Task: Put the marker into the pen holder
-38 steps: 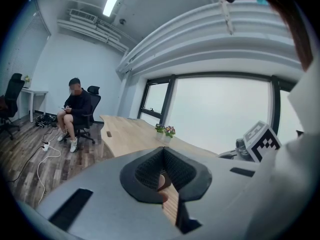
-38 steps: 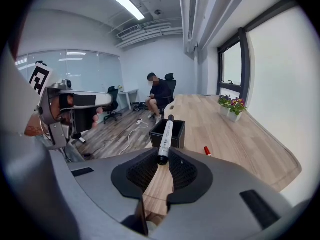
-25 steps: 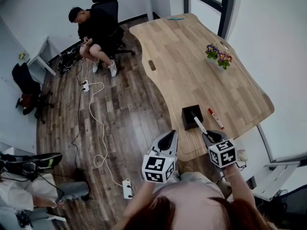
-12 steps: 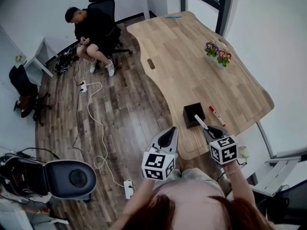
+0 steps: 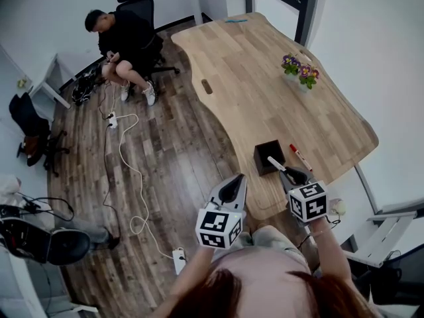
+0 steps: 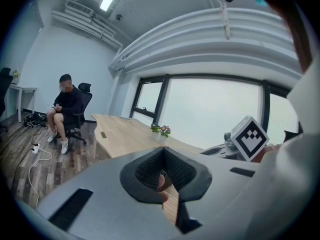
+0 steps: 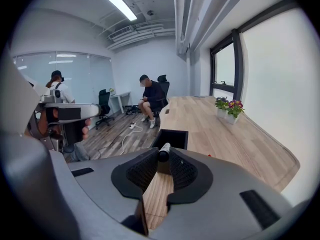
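**Carrying the marker toward the pen holder**

The person is bringing the right gripper [image 5: 291,175] in over the near edge of the wooden table [image 5: 265,91], with its jaws clamping a white marker [image 5: 276,163]. In the right gripper view the marker's dark end is poking out between the two ribbed pads and pointing at the open mouth of the black pen holder [image 7: 177,140], which is standing upright just ahead. From the head view the marker is lying at a slant, with its tip reaching over the holder's near right corner. Whether it is touching the rim cannot be told.

The left gripper [image 5: 233,189] is hanging beside the table edge, off to the left of the holder. Its jaws are pressing together on nothing and taking no part in the work. A second, red-capped marker [image 5: 299,157] is lying flat on the table just right of the holder, untouched.

The step in hand looks like the approach before the drop, since the marker is not yet inside. The next move is probably calling for the right gripper to tip the marker more upright, centre its free end over the opening, lower it in and only then let the jaws part. The slant is the thing to watch, as a marker let go at this angle could catch the rim and roll off the table's near edge.
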The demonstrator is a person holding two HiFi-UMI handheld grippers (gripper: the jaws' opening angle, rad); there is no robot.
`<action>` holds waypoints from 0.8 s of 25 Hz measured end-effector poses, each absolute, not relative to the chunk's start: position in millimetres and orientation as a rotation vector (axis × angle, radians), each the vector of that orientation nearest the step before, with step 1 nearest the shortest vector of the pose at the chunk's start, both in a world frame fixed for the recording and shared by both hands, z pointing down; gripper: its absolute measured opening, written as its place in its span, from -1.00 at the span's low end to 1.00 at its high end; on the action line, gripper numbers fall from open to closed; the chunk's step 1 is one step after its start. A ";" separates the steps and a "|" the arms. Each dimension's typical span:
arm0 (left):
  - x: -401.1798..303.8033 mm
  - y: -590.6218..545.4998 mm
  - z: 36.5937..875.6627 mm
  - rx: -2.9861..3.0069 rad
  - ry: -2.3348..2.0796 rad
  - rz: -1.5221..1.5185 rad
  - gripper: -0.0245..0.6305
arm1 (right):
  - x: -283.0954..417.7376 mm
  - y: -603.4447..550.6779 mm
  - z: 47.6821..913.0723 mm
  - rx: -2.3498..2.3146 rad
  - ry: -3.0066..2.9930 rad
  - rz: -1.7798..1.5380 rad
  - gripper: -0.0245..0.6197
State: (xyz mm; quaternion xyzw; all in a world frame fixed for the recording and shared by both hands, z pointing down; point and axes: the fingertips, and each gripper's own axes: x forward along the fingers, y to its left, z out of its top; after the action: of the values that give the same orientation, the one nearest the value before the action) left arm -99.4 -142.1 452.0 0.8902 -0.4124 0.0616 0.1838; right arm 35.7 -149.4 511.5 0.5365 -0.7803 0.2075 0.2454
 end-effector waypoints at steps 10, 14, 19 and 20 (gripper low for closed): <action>-91.6 -153.8 451.6 2.487 -1.199 0.176 -0.93 | 28.2 -165.8 521.6 1.410 -2.152 0.557 -0.73; -87.1 -160.2 450.6 2.463 -1.232 0.164 -0.93 | 27.0 -172.2 526.2 1.364 -2.164 0.543 -0.73; -78.9 -164.8 452.5 2.437 -1.265 0.164 -0.93 | 27.4 -180.3 532.0 1.309 -2.187 0.544 -0.73; -77.9 -164.9 453.1 2.431 -1.272 0.166 -0.93 | 27.1 -181.1 533.0 1.296 -2.190 0.540 -0.73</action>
State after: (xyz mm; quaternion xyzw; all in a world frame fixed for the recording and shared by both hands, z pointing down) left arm -77.9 -164.9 453.1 0.8674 -0.4539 0.0591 0.1954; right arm 27.1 -181.1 533.0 0.4802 -0.8113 0.2001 0.2668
